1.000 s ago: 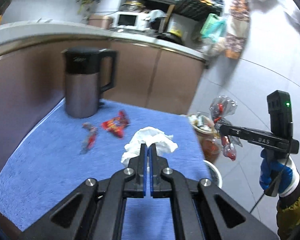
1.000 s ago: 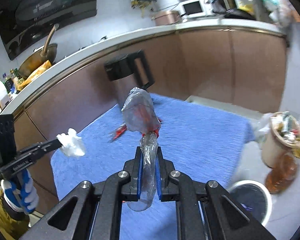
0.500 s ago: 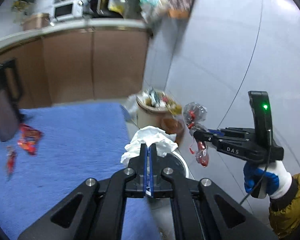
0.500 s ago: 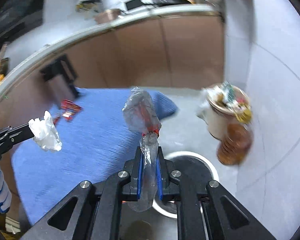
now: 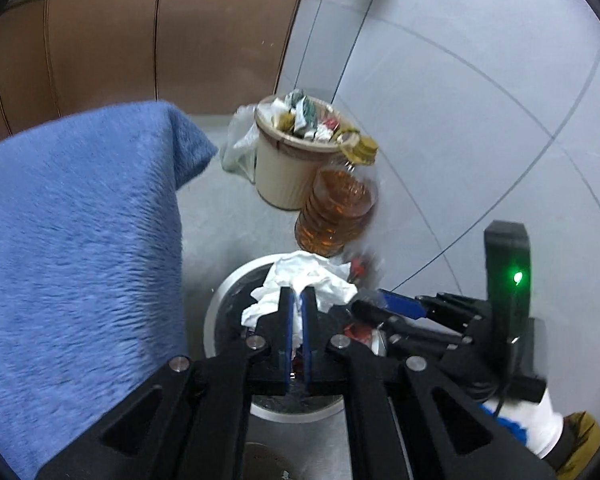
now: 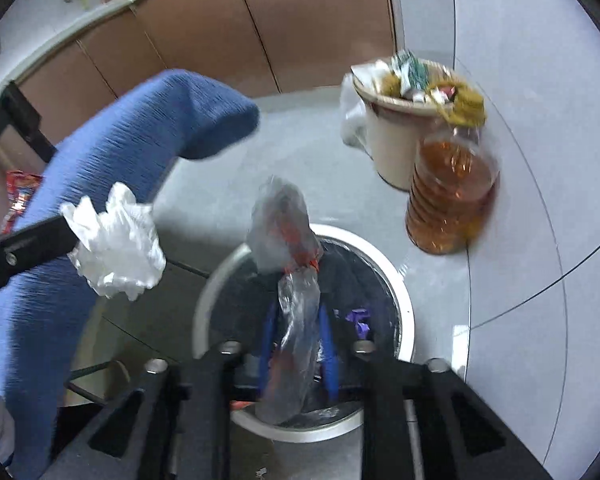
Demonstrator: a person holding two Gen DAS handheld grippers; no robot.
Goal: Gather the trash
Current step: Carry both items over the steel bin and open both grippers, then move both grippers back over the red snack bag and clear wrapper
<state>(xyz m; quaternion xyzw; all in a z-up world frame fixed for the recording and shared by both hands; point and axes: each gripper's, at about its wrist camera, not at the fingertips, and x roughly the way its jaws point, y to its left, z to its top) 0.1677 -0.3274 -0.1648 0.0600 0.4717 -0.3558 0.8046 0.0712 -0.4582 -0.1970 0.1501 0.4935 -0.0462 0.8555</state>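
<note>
The floor is pale grey tile with thin dark joints [image 5: 480, 92]; brown cabinet fronts [image 6: 312, 20] run along the rear under a light countertop. A blue fuzzy cloth [image 5: 76, 232] covers the work surface and hangs over its edge.

Count: two bins, one bottle, two items of held trash. One round steel-rimmed trash bin with a black liner [image 6: 402, 300] stands on the floor just beside the cloth edge. One beige ribbed plastic bin [image 5: 278, 176], heaped with wrappers, stands beyond it, with one clear ribbed bottle of amber liquid [image 6: 448, 196] touching its side.

The left gripper [image 5: 296, 312] is clenched on a crumpled white paper tissue [image 5: 304, 280], held over the steel-rimmed bin. The right gripper [image 6: 298, 340] has its blue pads spread apart, with a clear plastic bag containing red scraps [image 6: 286, 236] standing between them above the bin opening; contact with the pads cannot be confirmed because of blur
</note>
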